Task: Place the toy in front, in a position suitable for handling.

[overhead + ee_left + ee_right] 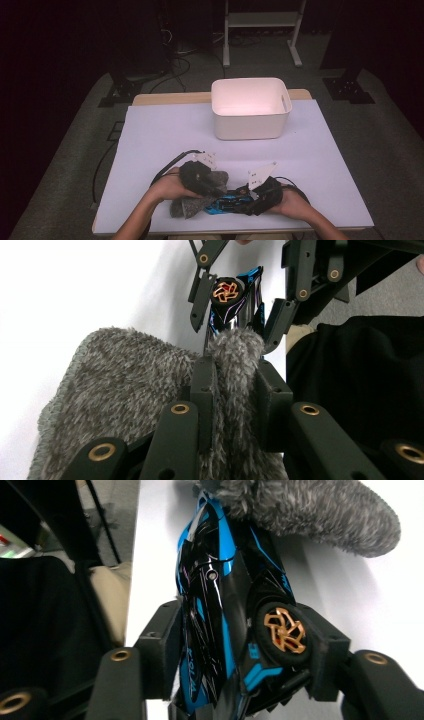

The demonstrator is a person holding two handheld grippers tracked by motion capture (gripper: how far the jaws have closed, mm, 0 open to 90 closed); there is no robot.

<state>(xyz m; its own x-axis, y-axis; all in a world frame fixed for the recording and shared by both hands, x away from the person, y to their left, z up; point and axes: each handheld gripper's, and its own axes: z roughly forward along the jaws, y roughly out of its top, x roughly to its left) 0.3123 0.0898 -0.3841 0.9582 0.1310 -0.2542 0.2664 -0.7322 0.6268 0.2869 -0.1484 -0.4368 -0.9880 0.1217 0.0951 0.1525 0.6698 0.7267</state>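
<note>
A blue and black toy car (227, 203) with gold wheels lies near the table's front edge. My right gripper (241, 199) is shut on it. In the right gripper view one jaw presses the car's (220, 605) body and the other its gold wheel, with my right gripper (240, 652) around its rear. A grey fuzzy cloth (186, 207) lies against the car's front. My left gripper (218, 190) is shut on a raised fold of it. The left gripper view shows that fold of cloth (125, 390) pinched between the jaws of my left gripper (232, 377), with the car (235, 297) just beyond.
A white open bin (250, 125) stands at the back centre of the white-covered table (165, 135). Both forearms come in over the front edge. Black cables trail from the grippers. A white rack (260, 20) stands on the floor beyond the table.
</note>
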